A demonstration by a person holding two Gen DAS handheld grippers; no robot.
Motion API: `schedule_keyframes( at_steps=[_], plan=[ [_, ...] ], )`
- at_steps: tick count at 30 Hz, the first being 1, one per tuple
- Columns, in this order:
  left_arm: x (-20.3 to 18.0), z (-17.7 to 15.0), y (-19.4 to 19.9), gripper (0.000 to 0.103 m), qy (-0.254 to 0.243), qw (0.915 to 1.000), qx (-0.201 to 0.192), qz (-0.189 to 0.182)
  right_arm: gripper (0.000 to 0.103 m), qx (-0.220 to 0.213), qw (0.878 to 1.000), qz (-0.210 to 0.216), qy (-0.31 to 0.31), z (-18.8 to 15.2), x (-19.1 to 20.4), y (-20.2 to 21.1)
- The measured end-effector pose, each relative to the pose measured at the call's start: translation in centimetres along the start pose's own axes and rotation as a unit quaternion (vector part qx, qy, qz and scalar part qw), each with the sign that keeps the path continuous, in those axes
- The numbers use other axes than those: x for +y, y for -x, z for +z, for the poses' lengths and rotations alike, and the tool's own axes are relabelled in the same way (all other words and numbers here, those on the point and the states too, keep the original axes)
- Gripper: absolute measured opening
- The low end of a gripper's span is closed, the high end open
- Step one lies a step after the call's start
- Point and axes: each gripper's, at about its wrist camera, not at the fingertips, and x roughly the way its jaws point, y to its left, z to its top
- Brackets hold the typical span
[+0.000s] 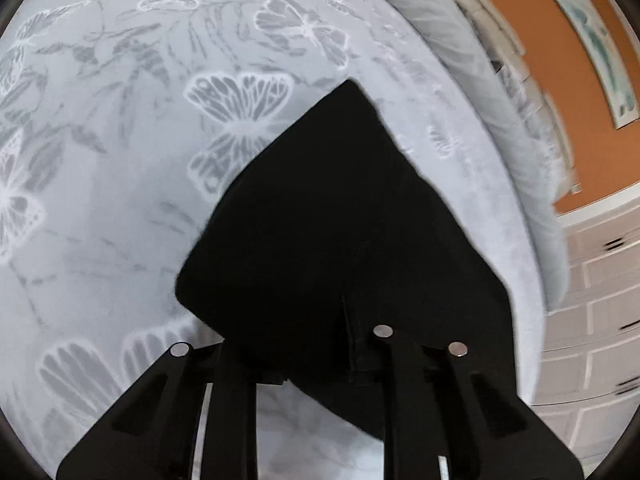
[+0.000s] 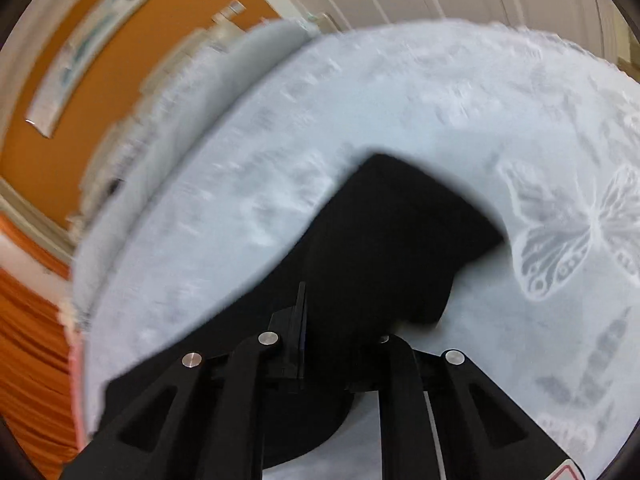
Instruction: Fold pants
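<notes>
The black pants (image 1: 320,240) lie on a pale grey bedspread with white butterflies (image 1: 120,160). In the left wrist view the cloth rises to my left gripper (image 1: 352,364), whose fingers are closed on its near edge. In the right wrist view the pants (image 2: 380,240) are lifted and draped from my right gripper (image 2: 316,360), whose fingers are shut on a fold of the black cloth. The fingertips of both grippers are hidden in the dark fabric. The right view is blurred by motion.
The bedspread (image 2: 440,120) covers the bed all around the pants. A grey pillow (image 1: 460,60) lies along the bed's far edge. Beyond it are an orange wall (image 1: 540,40) with a framed picture (image 2: 80,52) and white drawers (image 1: 600,320).
</notes>
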Motion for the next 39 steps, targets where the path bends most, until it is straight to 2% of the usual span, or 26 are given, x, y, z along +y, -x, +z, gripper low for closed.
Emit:
schedule_keyframes(
  at_steps=[3, 6, 7, 9, 11, 12, 13, 16, 19, 23, 25, 26, 29, 31, 33, 35, 36, 38, 39],
  plan=[
    [-0.1, -0.6, 3.0, 0.015, -0.018, 0.9993, 0.002, -0.034, 0.012, -0.006, 0.999, 0.047, -0.004, -0.7, 0.7, 4.6],
    [0.5, -2.0, 6.7, 0.012, -0.038, 0.9973, -0.002, -0.062, 0.011, 0.000, 0.998, 0.057, 0.007, -2.5, 0.4, 8.4],
    [1.1, -2.5, 7.2, 0.012, -0.040, 0.9973, 0.002, -0.061, 0.011, 0.007, 0.999, 0.046, 0.007, -3.1, -0.2, 8.5],
    [2.1, -3.2, 6.8, 0.012, -0.038, 0.9986, 0.014, -0.033, 0.011, 0.031, 0.999, 0.020, 0.001, -4.1, -1.9, 7.7],
    [3.5, -3.2, 4.8, 0.013, -0.016, 0.9986, 0.050, -0.006, 0.012, 0.067, 0.998, -0.010, -0.022, -4.7, -4.6, 5.1],
    [3.7, -3.1, 3.8, 0.013, -0.009, 0.9977, 0.068, -0.003, 0.012, 0.075, 0.997, -0.014, -0.022, -4.7, -5.3, 4.2],
    [3.6, -2.9, 3.5, 0.013, -0.010, 0.9975, 0.070, 0.003, 0.012, 0.072, 0.997, -0.018, -0.006, -4.6, -5.2, 3.6],
    [2.3, -2.5, 3.8, 0.013, -0.037, 0.9983, 0.044, 0.011, 0.012, 0.036, 0.998, -0.017, 0.040, -3.6, -2.7, 4.2],
    [0.2, -1.2, 5.4, 0.012, -0.066, 0.9978, 0.005, -0.002, 0.012, -0.007, 0.998, 0.028, 0.054, -1.3, 1.0, 6.3],
    [-3.7, 1.1, 10.0, 0.012, -0.106, 0.9936, 0.005, -0.040, 0.011, -0.038, 0.991, 0.095, 0.089, 1.8, 7.2, 11.4],
    [-5.3, 1.4, 12.2, 0.012, -0.134, 0.9902, 0.002, -0.038, 0.011, -0.045, 0.988, 0.103, 0.106, 2.5, 9.0, 13.8],
    [-6.0, 1.7, 13.3, 0.012, -0.148, 0.9887, -0.001, -0.023, 0.011, -0.042, 0.988, 0.102, 0.107, 2.6, 9.2, 14.5],
    [-4.9, 1.7, 13.1, 0.012, -0.154, 0.9880, 0.001, 0.017, 0.011, -0.019, 0.994, 0.061, 0.087, 2.3, 6.0, 13.2],
    [-2.4, 1.3, 10.6, 0.013, -0.139, 0.9891, 0.029, 0.039, 0.011, 0.015, 0.998, 0.024, 0.057, 1.4, 1.5, 9.7],
    [1.8, 0.3, 5.9, 0.013, -0.104, 0.9892, 0.082, 0.062, 0.011, 0.062, 0.998, -0.020, 0.023, -0.6, -3.7, 4.6],
    [4.9, -0.8, 3.2, 0.018, -0.067, 0.9896, 0.111, 0.063, 0.012, 0.094, 0.994, -0.047, 0.001, -2.8, -6.9, 1.5],
    [6.1, -1.1, 3.4, 0.018, -0.050, 0.9928, 0.103, 0.036, 0.012, 0.088, 0.996, -0.022, -0.011, -3.1, -7.7, 1.6],
    [6.7, -1.5, 4.8, 0.029, -0.047, 0.9939, 0.096, 0.026, 0.015, 0.080, 0.997, -0.008, -0.015, -2.4, -7.8, 3.0],
    [7.1, -1.8, 5.8, 0.044, -0.049, 0.9942, 0.086, 0.042, 0.019, 0.073, 0.997, -0.005, -0.013, -2.3, -7.8, 3.7]
  ],
)
